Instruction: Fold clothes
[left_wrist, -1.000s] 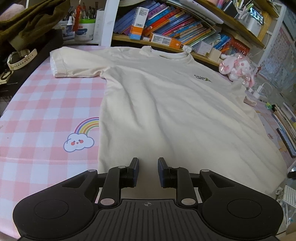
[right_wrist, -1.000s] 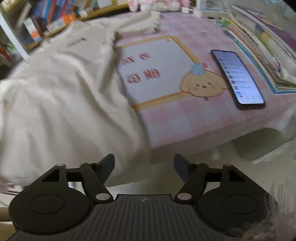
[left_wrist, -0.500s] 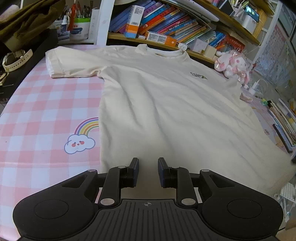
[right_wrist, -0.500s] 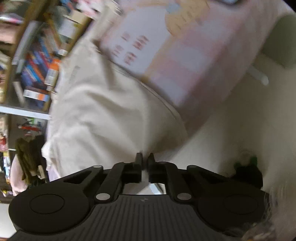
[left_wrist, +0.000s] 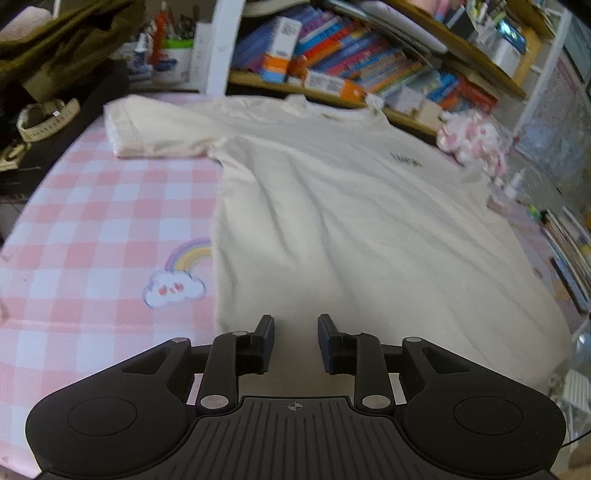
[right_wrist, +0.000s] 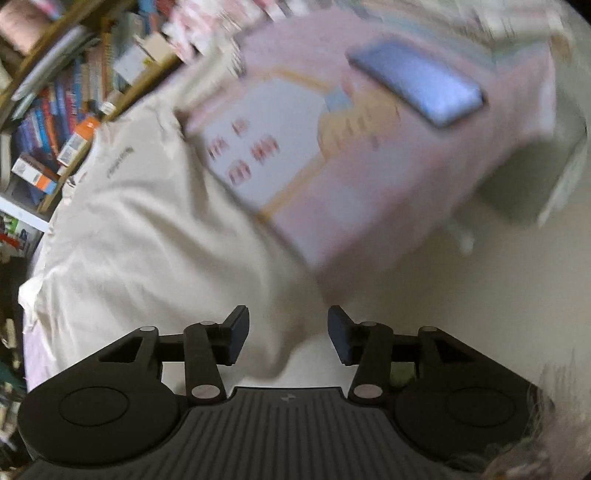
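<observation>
Cream-coloured cotton T-shirt (left_wrist: 332, 229) lies spread flat, front side up, on the worktop (left_wrist: 92, 221) with its pink-and-white checked cover, stretching ahead of my left gripper (left_wrist: 293, 341) with the collar at the far end and one short sleeve (left_wrist: 147, 133) laid out far ahead to the left. No fold shows in it from here; the far sleeve on the other side is out of my sight. The near hem runs just under my left gripper, whose jaws stand apart with cloth lying below them but nothing pinched between the pads.

My right gripper (right_wrist: 284, 338) is also spread wide and holds nothing. A drooping corner of the shirt's hem (right_wrist: 277, 354) hangs off the worktop's edge right between its fingers, so that corner sits ready to be taken. The right view is smeared with motion, so I cannot tell whether cloth touches either pad. A dark smartphone (right_wrist: 417, 88) lies far ahead to the right, well apart from the shirt.

I judge the step in hand as taking hold along the hem. The next move calls for closing each gripper on its bit of hem, catching both layers, and keeping the pull even so the body does not skew.
</observation>
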